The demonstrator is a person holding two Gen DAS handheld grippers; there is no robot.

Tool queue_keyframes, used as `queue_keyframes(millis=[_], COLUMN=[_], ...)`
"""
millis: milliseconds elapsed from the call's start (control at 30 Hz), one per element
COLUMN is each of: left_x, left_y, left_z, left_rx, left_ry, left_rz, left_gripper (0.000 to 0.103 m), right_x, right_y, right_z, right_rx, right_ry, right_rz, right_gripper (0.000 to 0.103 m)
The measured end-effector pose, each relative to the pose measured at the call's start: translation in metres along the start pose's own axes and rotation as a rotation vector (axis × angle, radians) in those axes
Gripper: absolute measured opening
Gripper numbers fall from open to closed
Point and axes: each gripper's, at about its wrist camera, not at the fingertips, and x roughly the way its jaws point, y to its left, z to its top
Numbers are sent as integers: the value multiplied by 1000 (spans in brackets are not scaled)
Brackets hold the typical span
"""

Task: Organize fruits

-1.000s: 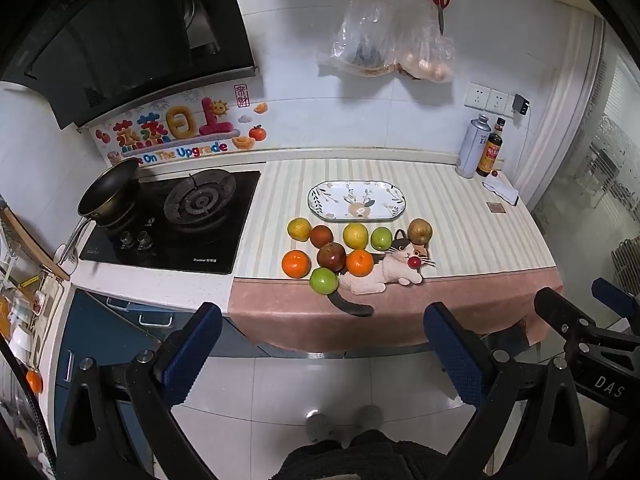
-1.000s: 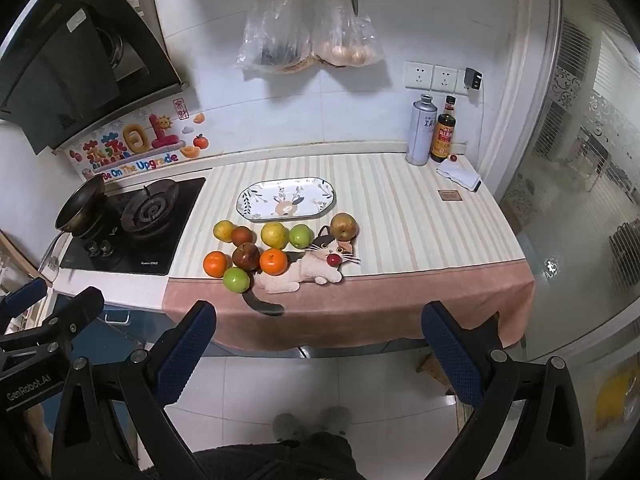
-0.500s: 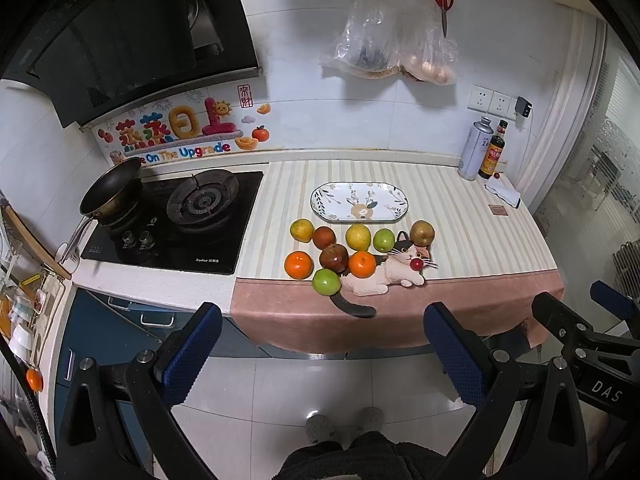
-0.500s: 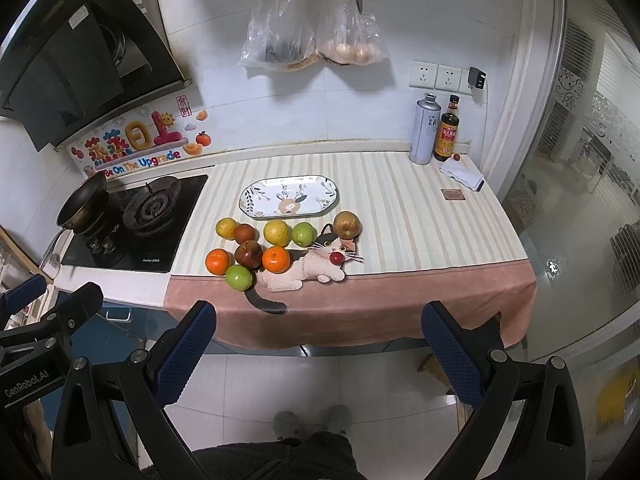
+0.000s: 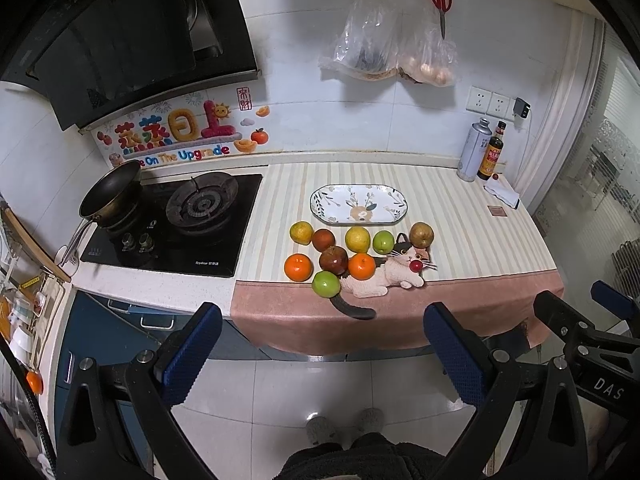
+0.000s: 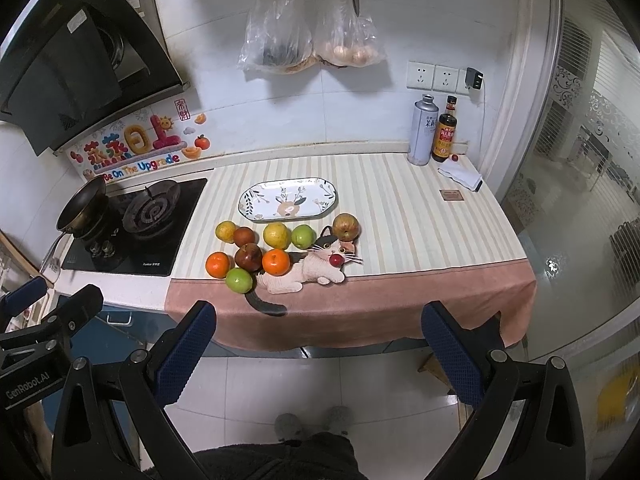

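Note:
Several fruits lie in a cluster on the striped counter: oranges (image 5: pixel 298 267) (image 6: pixel 275 261), green apples (image 5: pixel 326 284) (image 6: pixel 239 280), a dark red apple (image 5: pixel 333 259), yellow citrus (image 5: pixel 357 239) and a brownish pear (image 5: pixel 421 234) (image 6: pixel 346 227). Behind them sits an oval patterned plate (image 5: pixel 394 208) (image 6: pixel 324 200) with nothing on it. My left gripper (image 5: pixel 322 356) and right gripper (image 6: pixel 318 352) both hang open over the floor, well short of the counter, nothing between their fingers.
A plush cat toy (image 5: pixel 384 274) (image 6: pixel 312 268) lies against the fruit at the counter's front. A gas hob (image 5: pixel 172 226) with a pan (image 5: pixel 110 188) is to the left. A can and a sauce bottle (image 6: pixel 444 132) stand at the back right. A person's feet (image 5: pixel 344 426) show below.
Both grippers have drifted slightly; the counter and fruit sit a little differently in each view. Nothing on the counter has moved, and both grippers stay open.

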Motion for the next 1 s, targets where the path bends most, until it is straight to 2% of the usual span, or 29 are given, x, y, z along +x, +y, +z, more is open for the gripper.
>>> queue_keyframes(millis=[1000], left_x=[-3], left_y=[-1], left_z=[-3], left_rx=[-2], left_ry=[-5], left_rz=[1], left_gripper=[103], right_x=[-3], right_y=[2], right_z=[4], right_rx=[-3], right_ry=[-4], right_rz=[4], right_gripper=[103])
